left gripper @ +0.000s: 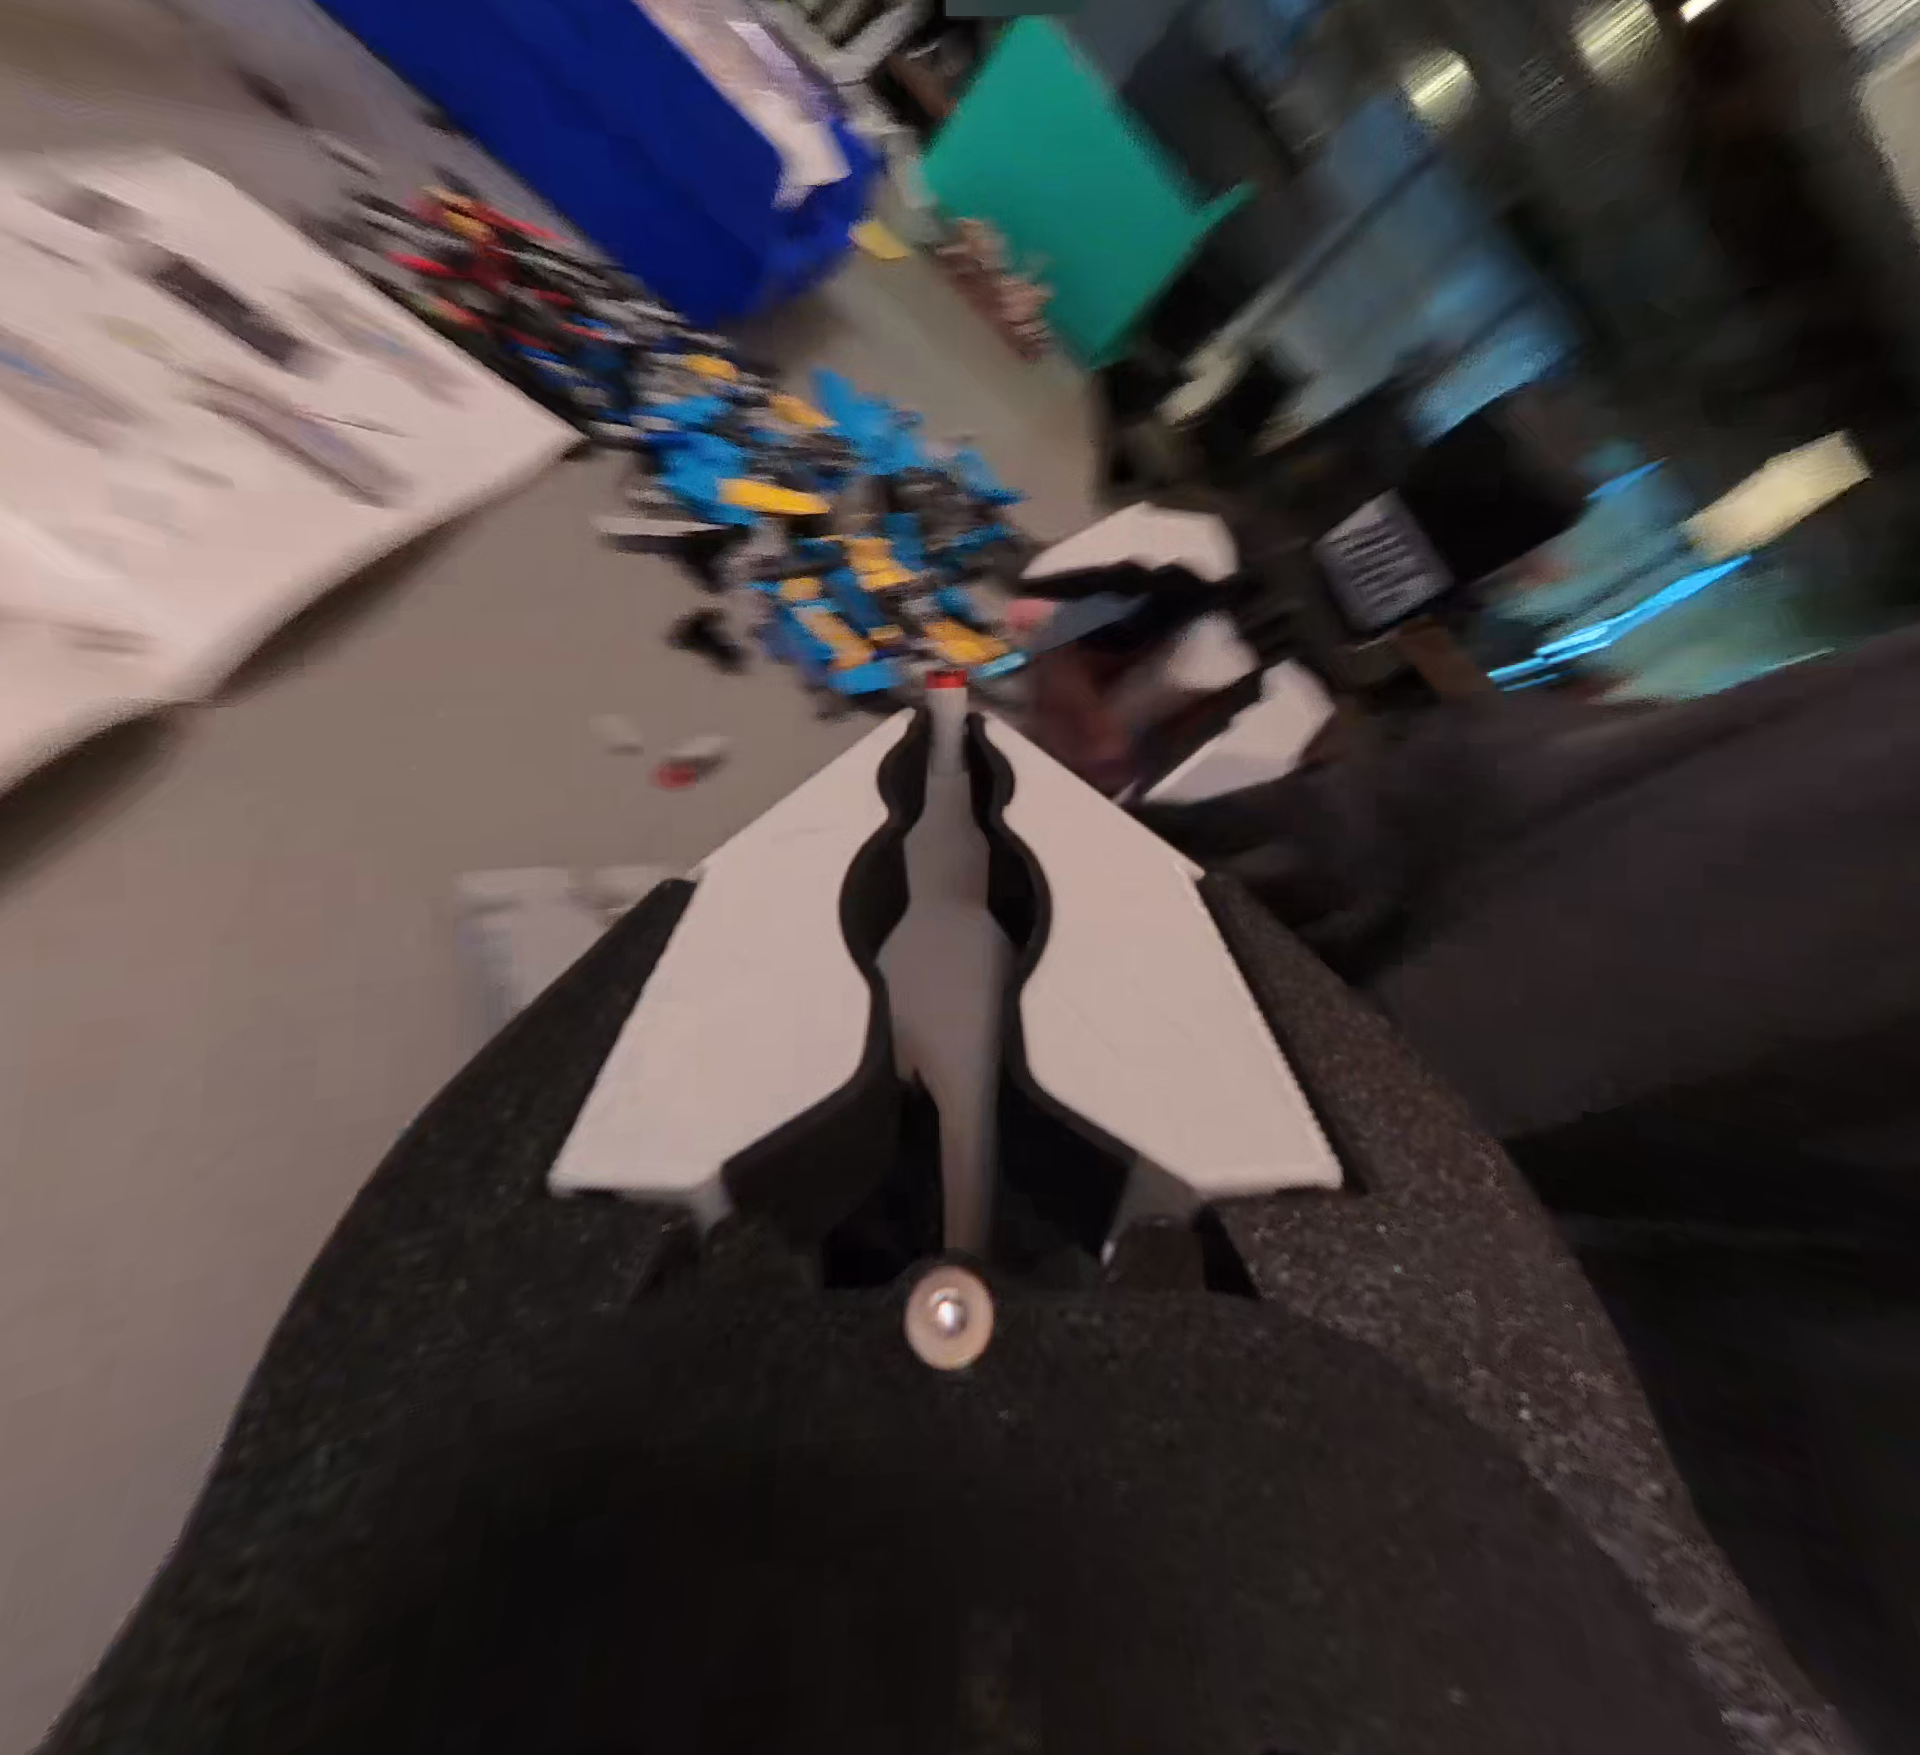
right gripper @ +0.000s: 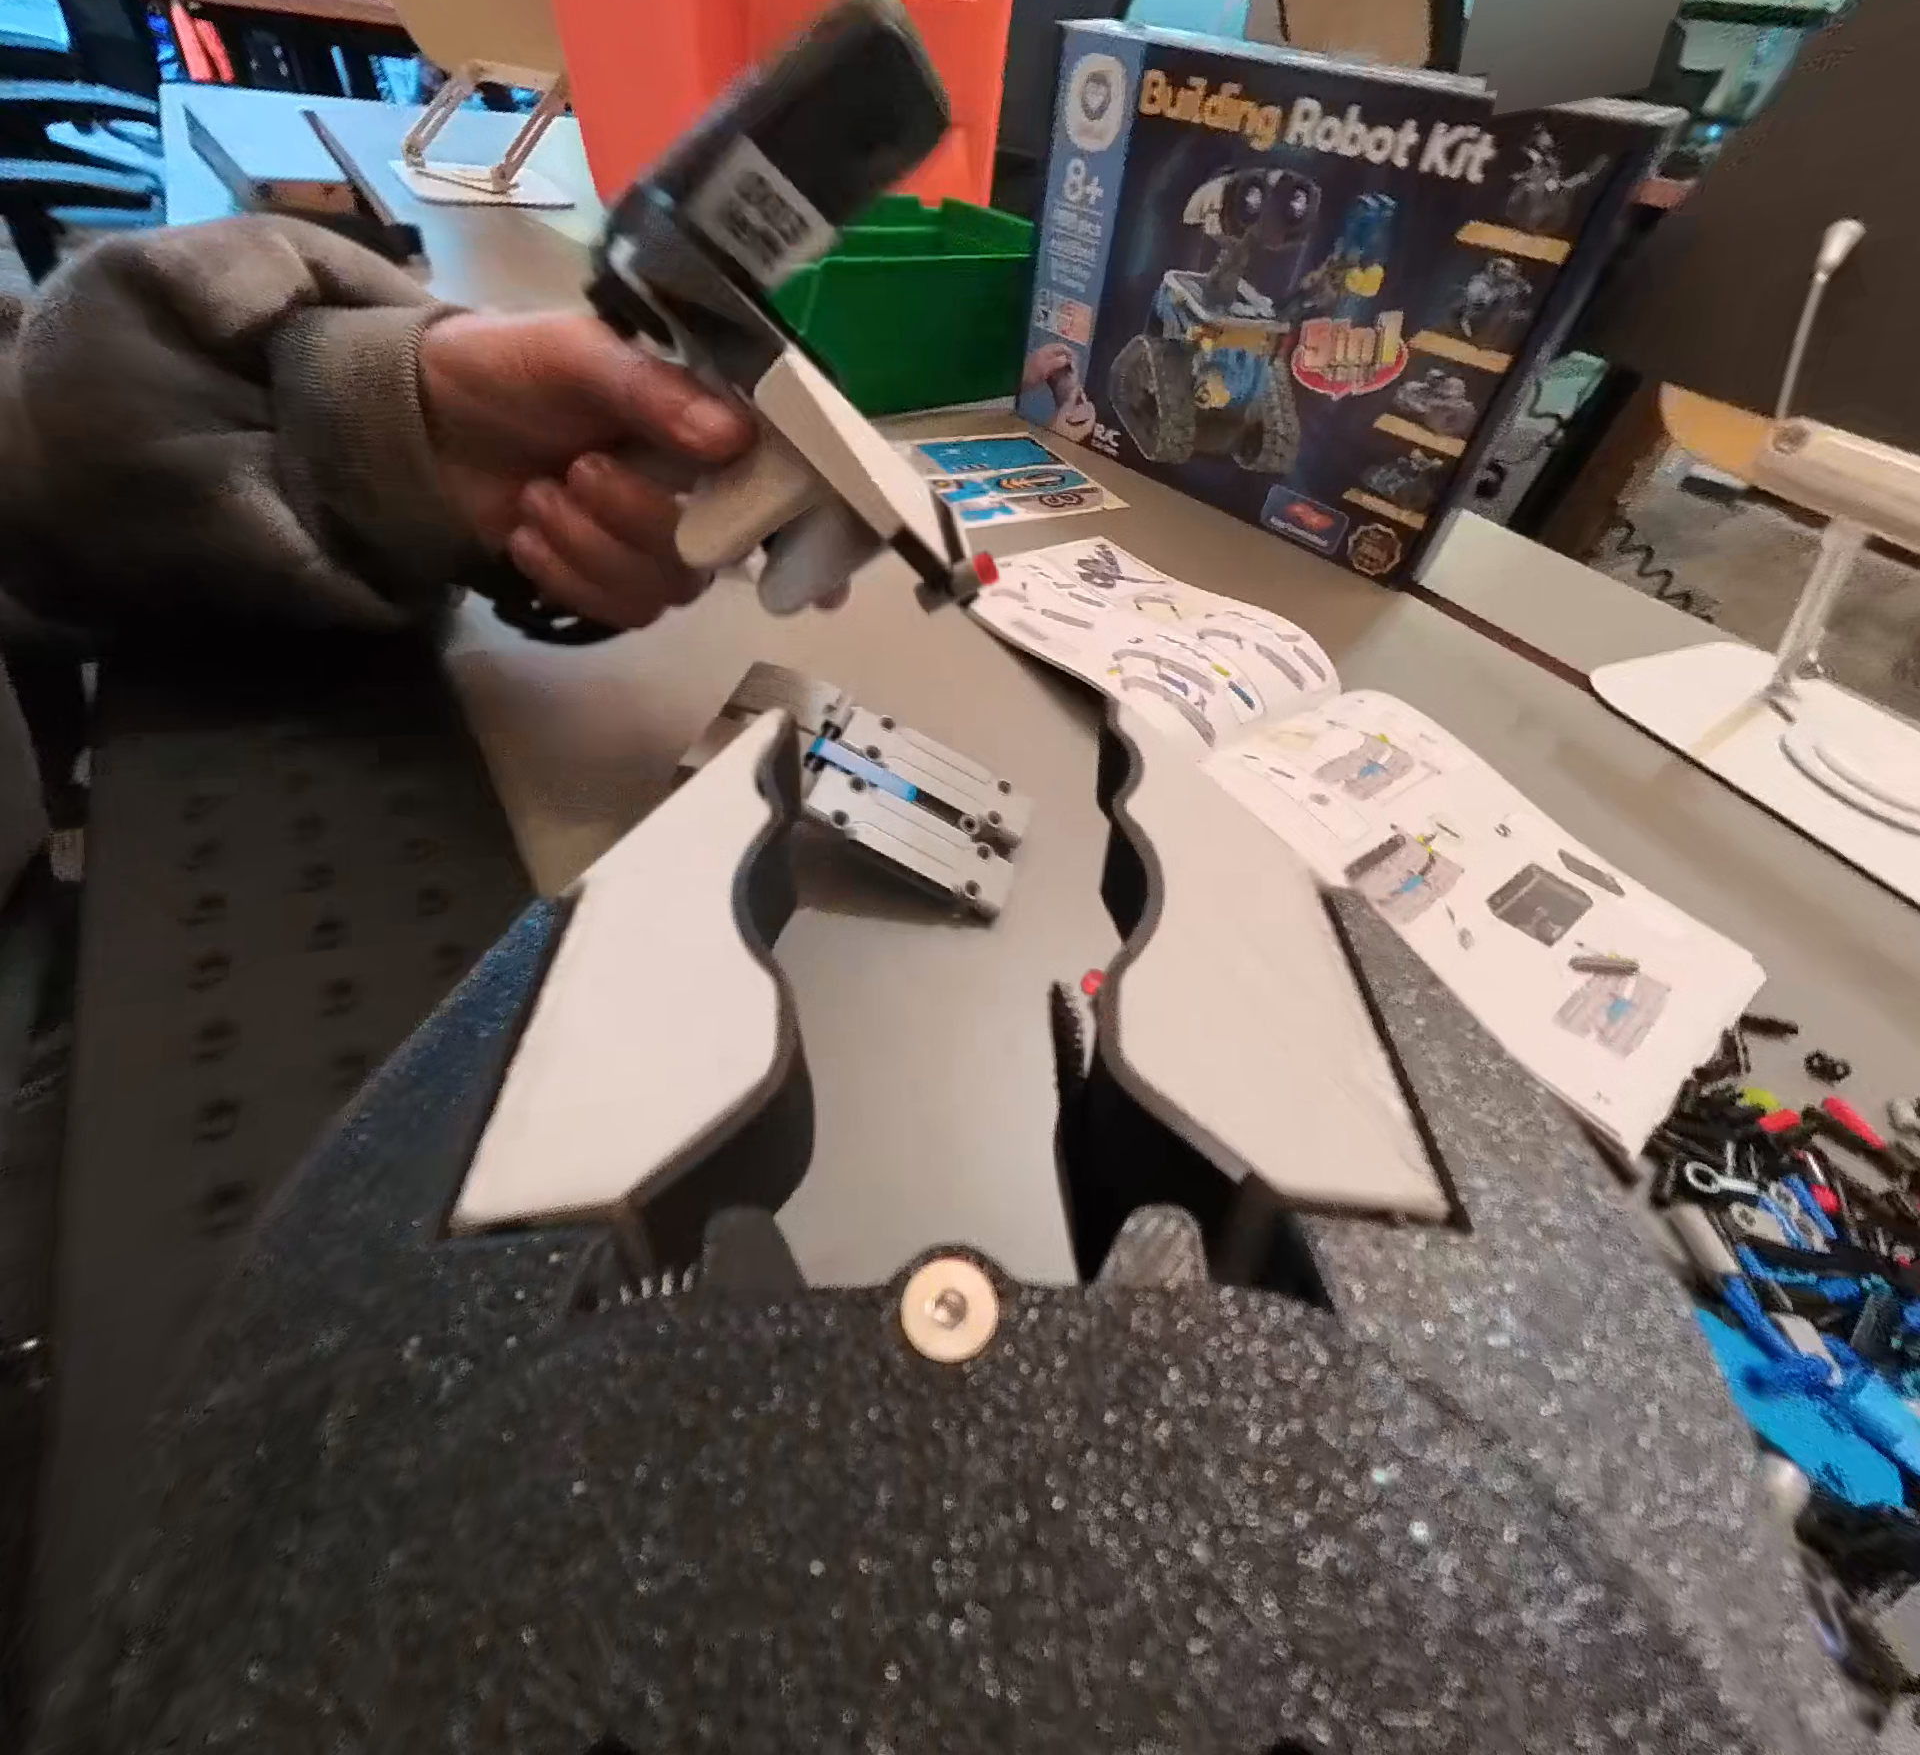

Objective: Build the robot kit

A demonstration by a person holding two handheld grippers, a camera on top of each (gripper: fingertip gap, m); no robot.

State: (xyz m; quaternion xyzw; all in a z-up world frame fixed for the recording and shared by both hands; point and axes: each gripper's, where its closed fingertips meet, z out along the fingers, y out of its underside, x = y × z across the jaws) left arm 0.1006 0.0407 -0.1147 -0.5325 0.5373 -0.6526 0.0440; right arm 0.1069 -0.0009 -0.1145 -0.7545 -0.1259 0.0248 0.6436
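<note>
My left gripper [left gripper: 945, 718] is shut on a slim grey part [left gripper: 951, 874] with a red tip [left gripper: 945, 679]. The view is blurred by motion. In the right wrist view a hand [right gripper: 561, 448] holds that gripper [right gripper: 951, 578] tilted down above the table, with the grey and red piece at its tip. My right gripper [right gripper: 940, 729] is open and empty, low over the table. A grey brick-built assembly [right gripper: 914, 812] with a blue strip lies just beyond its left finger [right gripper: 644, 978]. A small black gear and a red pin [right gripper: 1075, 1019] lie by its right finger.
An open instruction booklet [right gripper: 1351, 770] lies to the right, with a heap of small black, blue and red parts [right gripper: 1787, 1217] beyond it. A dark kit box [right gripper: 1330, 292], a green bin [right gripper: 914, 313], an orange bag [right gripper: 769, 12] and a sticker sheet [right gripper: 997, 479] stand behind. A white stand base [right gripper: 1766, 718] is at far right. My hands' fingertips stand some 5 centimetres from each other.
</note>
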